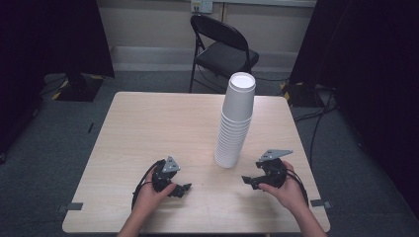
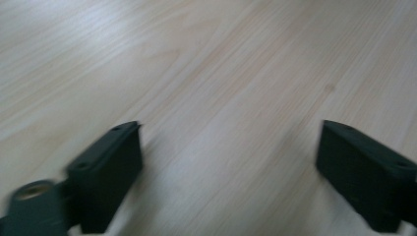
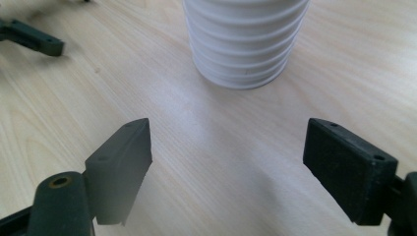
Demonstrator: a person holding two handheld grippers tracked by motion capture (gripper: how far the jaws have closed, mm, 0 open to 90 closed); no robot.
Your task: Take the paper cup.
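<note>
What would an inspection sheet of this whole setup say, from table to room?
Surface: pale wood table, bare apart from the items below.
Job's things: tall cup stack, upside down, leaning slightly, right of centre.
Clutter: nothing seen.
Grippers: left tool and right tool both open, held low over the near edge, holding nothing; the right one faces the stack's base.
Cables: a black cable loops from the left tool; more lie on the floor at right.
Surroundings: folding chair behind the table, grey carpet, dark curtains on both sides.
</note>
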